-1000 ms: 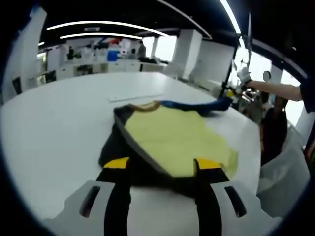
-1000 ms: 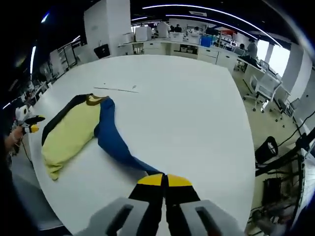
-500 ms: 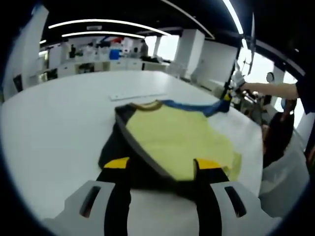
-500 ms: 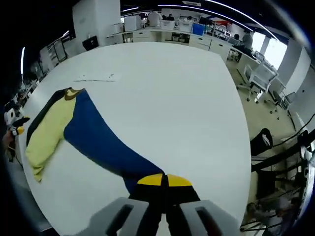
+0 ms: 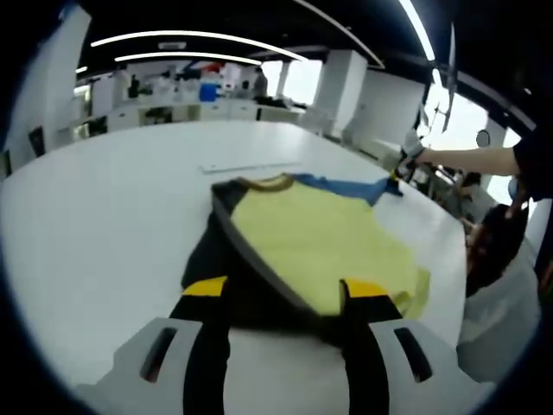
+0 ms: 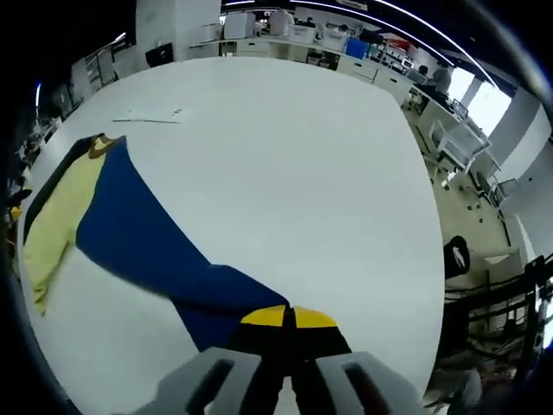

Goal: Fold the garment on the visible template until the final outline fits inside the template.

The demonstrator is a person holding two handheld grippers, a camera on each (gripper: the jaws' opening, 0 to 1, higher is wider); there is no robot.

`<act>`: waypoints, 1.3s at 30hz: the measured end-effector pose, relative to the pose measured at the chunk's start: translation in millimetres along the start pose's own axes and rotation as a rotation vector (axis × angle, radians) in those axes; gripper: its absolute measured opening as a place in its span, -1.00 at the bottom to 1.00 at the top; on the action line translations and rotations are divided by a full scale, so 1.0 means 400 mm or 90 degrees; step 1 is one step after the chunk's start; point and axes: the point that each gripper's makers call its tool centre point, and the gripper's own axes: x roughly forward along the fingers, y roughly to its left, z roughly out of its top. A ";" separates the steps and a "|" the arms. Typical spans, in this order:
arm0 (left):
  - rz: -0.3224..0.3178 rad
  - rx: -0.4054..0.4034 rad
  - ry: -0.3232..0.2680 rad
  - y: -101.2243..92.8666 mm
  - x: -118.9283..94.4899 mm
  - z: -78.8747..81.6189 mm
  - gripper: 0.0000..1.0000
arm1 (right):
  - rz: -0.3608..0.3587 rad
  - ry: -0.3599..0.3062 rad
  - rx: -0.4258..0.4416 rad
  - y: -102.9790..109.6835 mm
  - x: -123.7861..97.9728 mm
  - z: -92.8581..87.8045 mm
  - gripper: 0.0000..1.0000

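Note:
A garment [image 5: 311,242] with a yellow front, black side and blue part lies on the white table [image 5: 104,225]. My left gripper [image 5: 285,290] stands open at its near hem, with the dark edge of the cloth lying between the jaws. My right gripper [image 6: 289,318] is shut on the blue part [image 6: 147,242] and holds it stretched away from the yellow part [image 6: 56,220]. In the left gripper view the right gripper [image 5: 400,166] is at the blue tip by the table's far right edge, held by a person's hand. A thin pale strip [image 5: 251,167] [image 6: 151,115] lies beyond the collar.
The table's rounded edge [image 6: 423,259] runs close to my right gripper. Beyond it stand office chairs [image 6: 462,143] and a black bin [image 6: 458,255] on the floor. A person's arm [image 5: 475,158] reaches in from the right. Desks and shelves line the far wall.
My right gripper has pulled the blue part outward, and it has spread from a narrow band into a broad sheet. The left gripper has stayed open at the hem.

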 end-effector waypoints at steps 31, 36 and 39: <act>0.011 -0.008 -0.005 0.013 -0.017 -0.004 -0.06 | -0.014 0.000 0.006 -0.037 -0.023 -0.004 -0.78; 0.004 -0.010 -0.009 0.007 -0.014 -0.003 -0.06 | -0.012 -0.010 -0.005 -0.026 -0.042 -0.008 -0.54; 0.002 -0.009 -0.010 0.006 -0.014 -0.001 -0.06 | -0.012 -0.011 -0.013 -0.011 -0.058 -0.018 -0.36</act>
